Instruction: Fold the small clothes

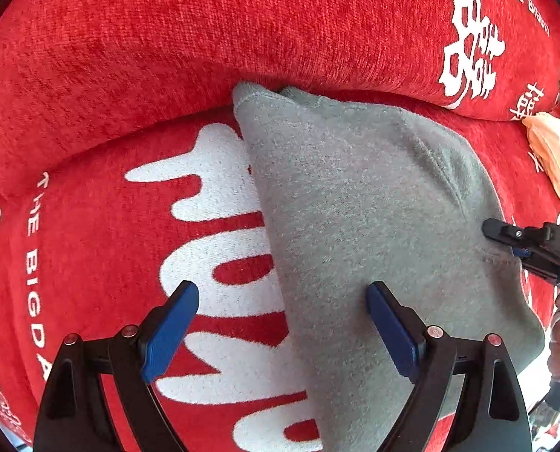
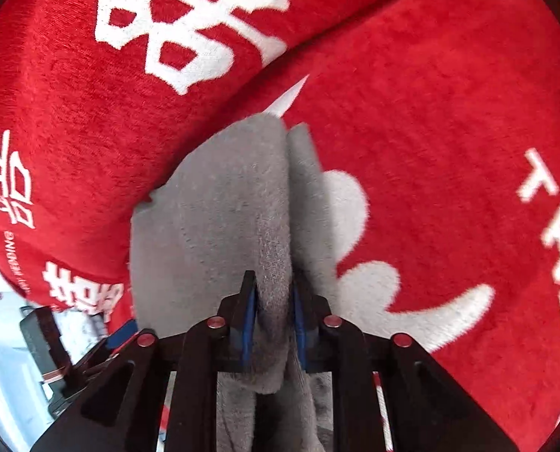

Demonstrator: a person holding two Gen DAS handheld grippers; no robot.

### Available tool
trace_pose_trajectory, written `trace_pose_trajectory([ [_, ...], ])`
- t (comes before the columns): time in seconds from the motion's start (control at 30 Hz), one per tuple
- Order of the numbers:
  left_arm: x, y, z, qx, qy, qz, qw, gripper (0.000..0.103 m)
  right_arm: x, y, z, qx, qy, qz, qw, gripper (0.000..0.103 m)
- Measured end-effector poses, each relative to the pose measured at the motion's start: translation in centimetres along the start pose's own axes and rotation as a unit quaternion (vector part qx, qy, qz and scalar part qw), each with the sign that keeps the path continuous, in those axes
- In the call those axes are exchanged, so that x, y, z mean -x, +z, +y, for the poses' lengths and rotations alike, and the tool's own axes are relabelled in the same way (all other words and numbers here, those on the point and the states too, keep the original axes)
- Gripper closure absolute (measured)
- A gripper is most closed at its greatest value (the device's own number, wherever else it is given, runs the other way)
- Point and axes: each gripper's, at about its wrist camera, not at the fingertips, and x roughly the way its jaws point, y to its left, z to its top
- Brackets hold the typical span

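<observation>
Red sofa (image 1: 129, 56) with white printed lettering

We see a grey fleece garment (image 1: 359, 203), folded into a long tapering shape, lying on the red seat cushion (image 1: 103, 263) with its narrow end against the backrest; one bunched, ribbed edge is lifted.

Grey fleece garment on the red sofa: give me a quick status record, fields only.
garment: grey fleece garment, lying on the seat
surface: red plush sofa cover with white lettering
left gripper: open, above the garment's left edge, holding nothing
right gripper: shut on a bunched fold of the garment's edge
nearby: peach-coloured cloth at the far right
</observation>
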Motion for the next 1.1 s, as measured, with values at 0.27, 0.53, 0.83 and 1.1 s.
trace_pose_trajectory([
  [0.27,1.3,-0.5,1.3,0.005,-0.004,0.014,0.9999,0.012,4.6,-2.1,1.4,-0.005,-0.002,-0.001,1.000,0.046],
  [0.53,0.8,-2.4,0.2,-0.002,-0.002,0.033,0.9995,0.012,2.4,-6.8,4.5,0.097,-0.089,0.071,0.989,0.095],
  [0.83,2.0,-2.1,0.9,0.006,0.009,0.009,0.9999,0.012,4.2,-7.5,-1.5,0.019,-0.141,0.067,0.988,0.100],
  [1.1,0.9,2.6,3.5,0.057,0.032,-0.017,0.9977,0.012,5.3,0.2,2.0,0.027,-0.025,-0.005,0.999,0.050],
])
